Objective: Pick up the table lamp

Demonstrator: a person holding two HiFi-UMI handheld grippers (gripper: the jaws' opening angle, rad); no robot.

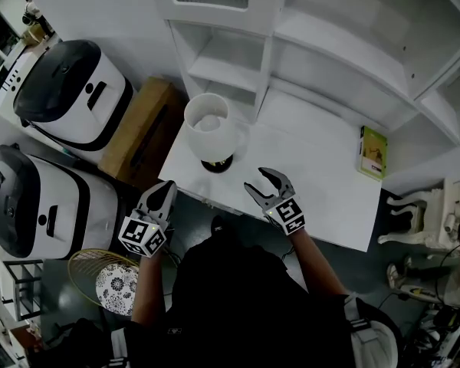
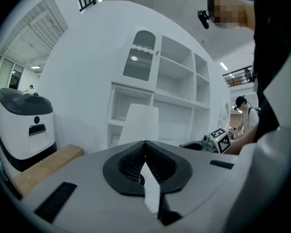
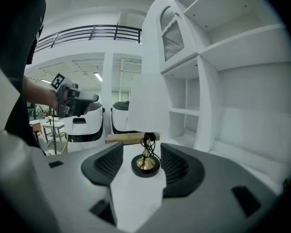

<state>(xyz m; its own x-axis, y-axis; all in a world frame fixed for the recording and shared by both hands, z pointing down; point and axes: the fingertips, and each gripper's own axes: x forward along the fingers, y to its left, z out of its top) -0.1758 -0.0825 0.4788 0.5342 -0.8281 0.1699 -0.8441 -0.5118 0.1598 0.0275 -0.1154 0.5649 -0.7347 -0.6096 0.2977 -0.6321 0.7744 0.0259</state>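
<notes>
white shelf unit [image 1: 238, 60] standing behind, green book [image 1: 372, 152] lying far right | white-shaded brass table lamp [image 1: 211, 129] standing upright at left of white desk [image 1: 314, 182] | you are holding left tongs [image 1: 167, 187] closed, right tongs [image 1: 257, 181] open, facing lamp's base

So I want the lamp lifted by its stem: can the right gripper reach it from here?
Probably yes. The right gripper is open and aimed at the lamp, whose stem shows between its jaws, with only bare table between.

A white table [image 1: 314, 176] carries the table lamp [image 1: 211, 129] near one end and a green booklet [image 1: 373, 152] by the opposite edge
</notes>
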